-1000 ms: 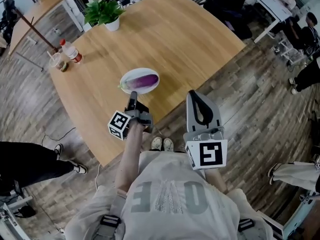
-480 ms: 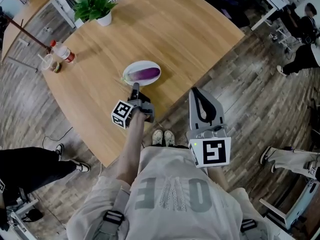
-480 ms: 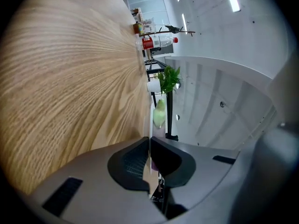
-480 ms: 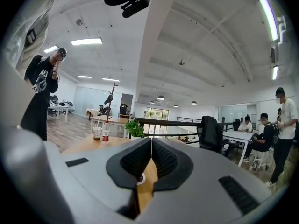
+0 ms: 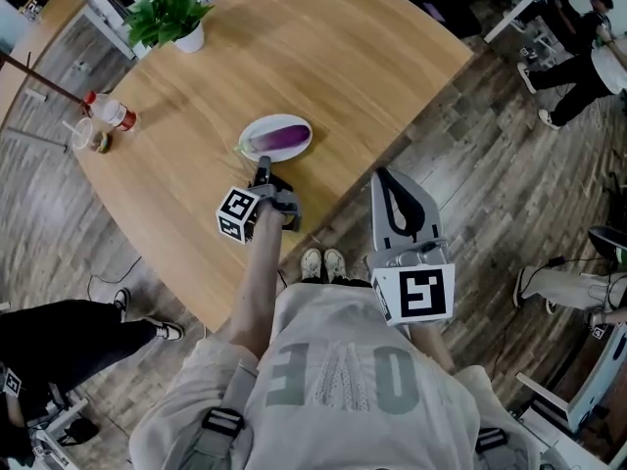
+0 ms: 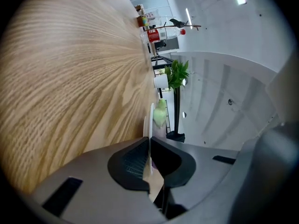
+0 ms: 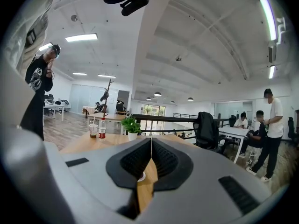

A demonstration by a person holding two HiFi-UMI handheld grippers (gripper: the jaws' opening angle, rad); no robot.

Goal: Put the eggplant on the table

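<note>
A purple eggplant (image 5: 285,137) with a green stalk lies on a white plate (image 5: 257,131) on the round wooden table (image 5: 323,57). My left gripper (image 5: 262,169) is shut and empty, low over the table, its tips just short of the plate's near rim. In the left gripper view the plate (image 6: 151,118) shows edge-on straight ahead of the closed jaws, with the eggplant's green stalk (image 6: 160,114) beyond it. My right gripper (image 5: 384,178) is shut with nothing in it, off the table's near edge over the floor. It faces the table (image 7: 145,186).
A potted plant (image 5: 168,18) stands at the table's far left, with a bottle (image 5: 108,111) and a cup (image 5: 86,135) at the left edge. People stand around on the wooden floor (image 5: 500,155); a black chair (image 7: 205,129) and other tables lie beyond.
My left gripper has moved forward and down, from the table's near edge up close to the plate. The right gripper has stayed put. The eggplant has not moved.
</note>
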